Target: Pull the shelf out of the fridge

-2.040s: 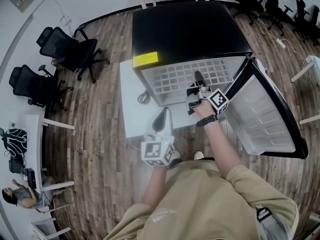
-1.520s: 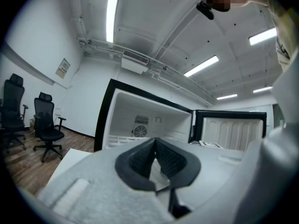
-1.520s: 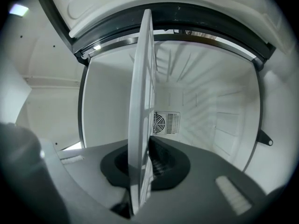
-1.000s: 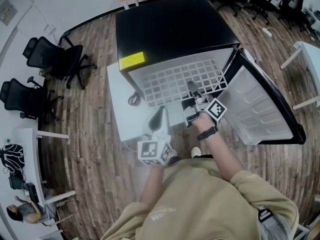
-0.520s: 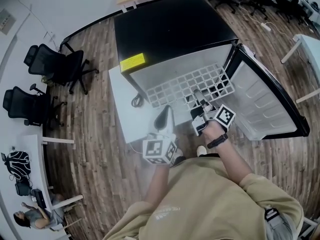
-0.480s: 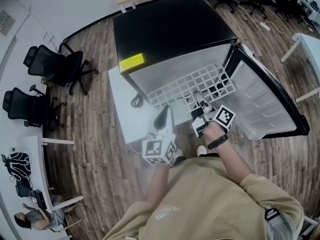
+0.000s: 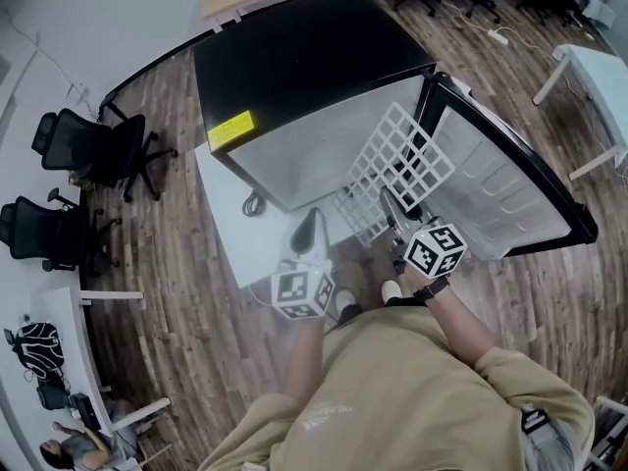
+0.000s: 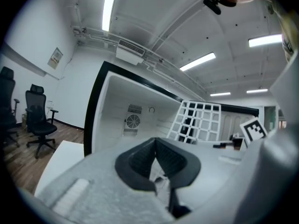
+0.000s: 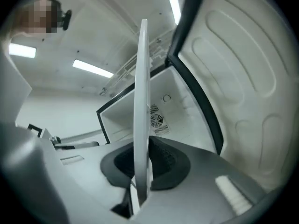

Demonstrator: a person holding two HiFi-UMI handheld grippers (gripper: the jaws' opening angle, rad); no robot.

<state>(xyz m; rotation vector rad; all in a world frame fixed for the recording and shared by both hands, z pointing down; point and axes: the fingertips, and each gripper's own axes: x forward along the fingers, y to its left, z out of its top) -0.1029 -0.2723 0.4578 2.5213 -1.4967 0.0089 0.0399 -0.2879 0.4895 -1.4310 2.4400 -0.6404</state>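
The white wire shelf (image 7: 397, 165) is outside the black fridge (image 7: 304, 67), standing on edge in front of its open white cavity (image 7: 294, 160). My right gripper (image 7: 394, 214) is shut on the shelf's near edge. In the right gripper view the shelf (image 9: 141, 92) appears edge-on as an upright white bar clamped between the dark pads (image 9: 161, 164) of the right gripper (image 9: 140, 169). My left gripper (image 7: 313, 219) hangs to the left of the shelf, shut on nothing. In the left gripper view, the left gripper (image 8: 156, 146) points at the cavity (image 8: 133, 120), with the shelf (image 8: 198, 122) to the right.
The fridge door (image 7: 510, 180) stands wide open on the right. A white table (image 7: 228, 229) lies under and left of the fridge. Black office chairs (image 7: 88, 145) stand at the far left, and another white table (image 7: 589, 77) at the right, on a wooden floor.
The shelf has slid out of the fridge and rolled from flat to standing on edge. My right gripper drew back towards the person with it. The left gripper has barely moved.
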